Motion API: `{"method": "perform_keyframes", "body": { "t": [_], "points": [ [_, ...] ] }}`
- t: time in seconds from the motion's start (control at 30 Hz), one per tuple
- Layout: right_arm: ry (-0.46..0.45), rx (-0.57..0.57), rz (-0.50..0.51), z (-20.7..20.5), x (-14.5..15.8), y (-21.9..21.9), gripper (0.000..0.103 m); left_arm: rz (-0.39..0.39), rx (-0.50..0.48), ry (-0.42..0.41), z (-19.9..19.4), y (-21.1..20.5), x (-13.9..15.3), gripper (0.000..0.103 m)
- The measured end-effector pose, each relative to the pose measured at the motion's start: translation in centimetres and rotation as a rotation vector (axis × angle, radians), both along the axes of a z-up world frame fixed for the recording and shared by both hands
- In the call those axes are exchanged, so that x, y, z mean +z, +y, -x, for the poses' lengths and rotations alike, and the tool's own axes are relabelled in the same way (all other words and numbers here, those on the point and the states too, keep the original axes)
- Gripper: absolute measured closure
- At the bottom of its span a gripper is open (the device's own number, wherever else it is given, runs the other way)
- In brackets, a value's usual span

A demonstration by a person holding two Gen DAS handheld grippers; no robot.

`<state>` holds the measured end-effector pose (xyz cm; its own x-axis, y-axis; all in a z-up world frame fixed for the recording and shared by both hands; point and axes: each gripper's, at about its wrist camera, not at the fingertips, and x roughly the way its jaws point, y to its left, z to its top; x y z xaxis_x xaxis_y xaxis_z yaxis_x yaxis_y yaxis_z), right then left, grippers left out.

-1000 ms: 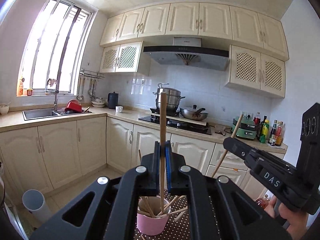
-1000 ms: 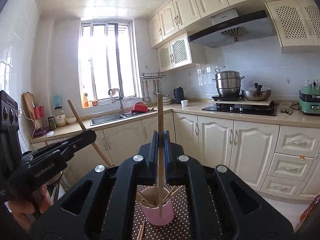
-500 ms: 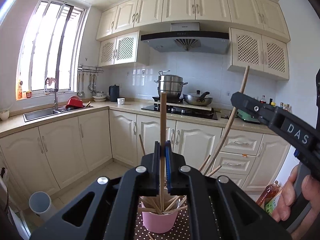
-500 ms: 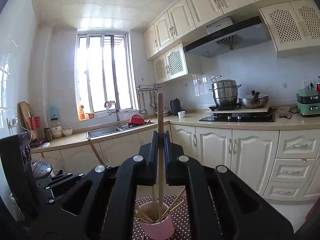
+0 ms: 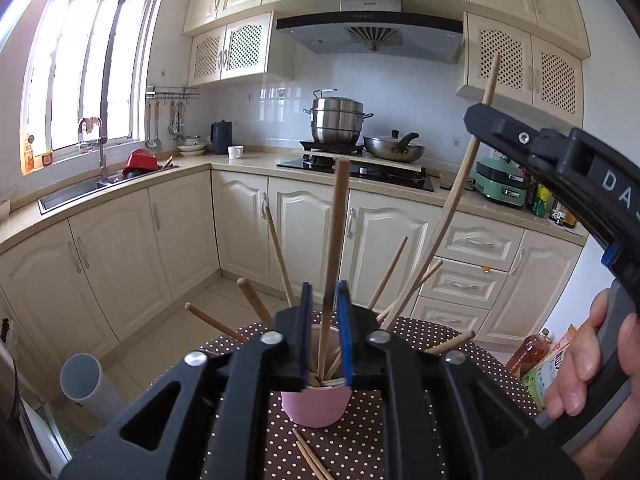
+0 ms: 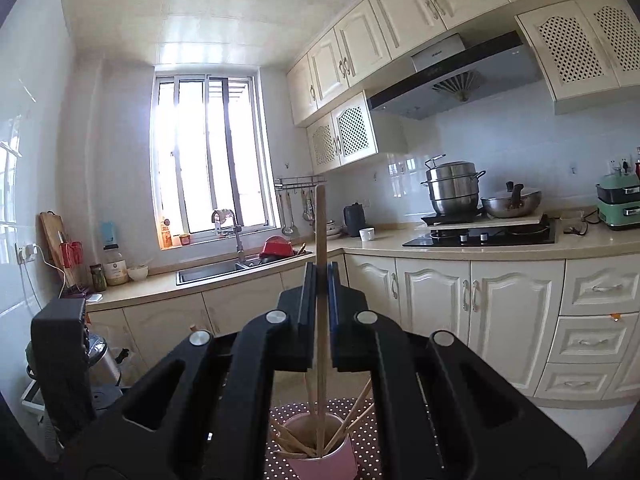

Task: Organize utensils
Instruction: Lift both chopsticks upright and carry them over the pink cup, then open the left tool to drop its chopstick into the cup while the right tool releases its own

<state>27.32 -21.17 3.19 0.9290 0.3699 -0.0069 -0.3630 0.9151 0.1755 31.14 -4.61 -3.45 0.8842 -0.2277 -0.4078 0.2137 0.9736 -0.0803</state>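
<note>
Polka-dot tablecloth (image 5: 424, 330), one pink cup (image 5: 316, 404), left claw (image 5: 326, 304) slightly parted around a chopstick (image 5: 334, 248), right claw (image 6: 320, 276) pinching another chopstick (image 6: 320, 232).

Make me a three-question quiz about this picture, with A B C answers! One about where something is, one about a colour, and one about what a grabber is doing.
1. Where does the cup stand?
A. in the sink
B. on the dotted cloth
C. on the stove

2. What colour is the cup?
A. pink
B. green
C. black

3. What is the right gripper doing?
A. hanging open with nothing in it
B. gripping a pot lid
C. clamped on a chopstick

Answers:
1 B, the cup sits on the brown cloth with white dots.
2 A, its wall is plainly pink in both views.
3 C, the right wrist view shows both fingers pressed against the stick, whose lower end reaches into the cup.
</note>
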Motion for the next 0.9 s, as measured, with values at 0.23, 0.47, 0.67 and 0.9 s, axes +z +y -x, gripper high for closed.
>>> {"method": "perform_keyframes", "body": {
  "t": [0.23, 0.47, 0.67, 0.9],
  "points": [
    [0.01, 0.015, 0.016, -0.5, -0.9, 0.7, 0.097, -0.002, 0.006, -0.033, 1.4, 0.5, 0.3, 0.057],
    [0.06, 0.041, 0.048, -0.8, -2.2, 0.9, 0.097, 0.024, 0.038, -0.058, 2.5, 1.3, 0.8, 0.05],
    [0.103, 0.071, 0.098, -0.6, -3.6, 1.7, 0.097, 0.023, 0.073, -0.064, 2.9, 1.8, 1.0, 0.047],
    [0.149, 0.083, 0.129, -0.7, -4.9, 2.1, 0.097, 0.005, 0.095, -0.047, 3.1, 2.4, 0.6, 0.046]
  ]
}}
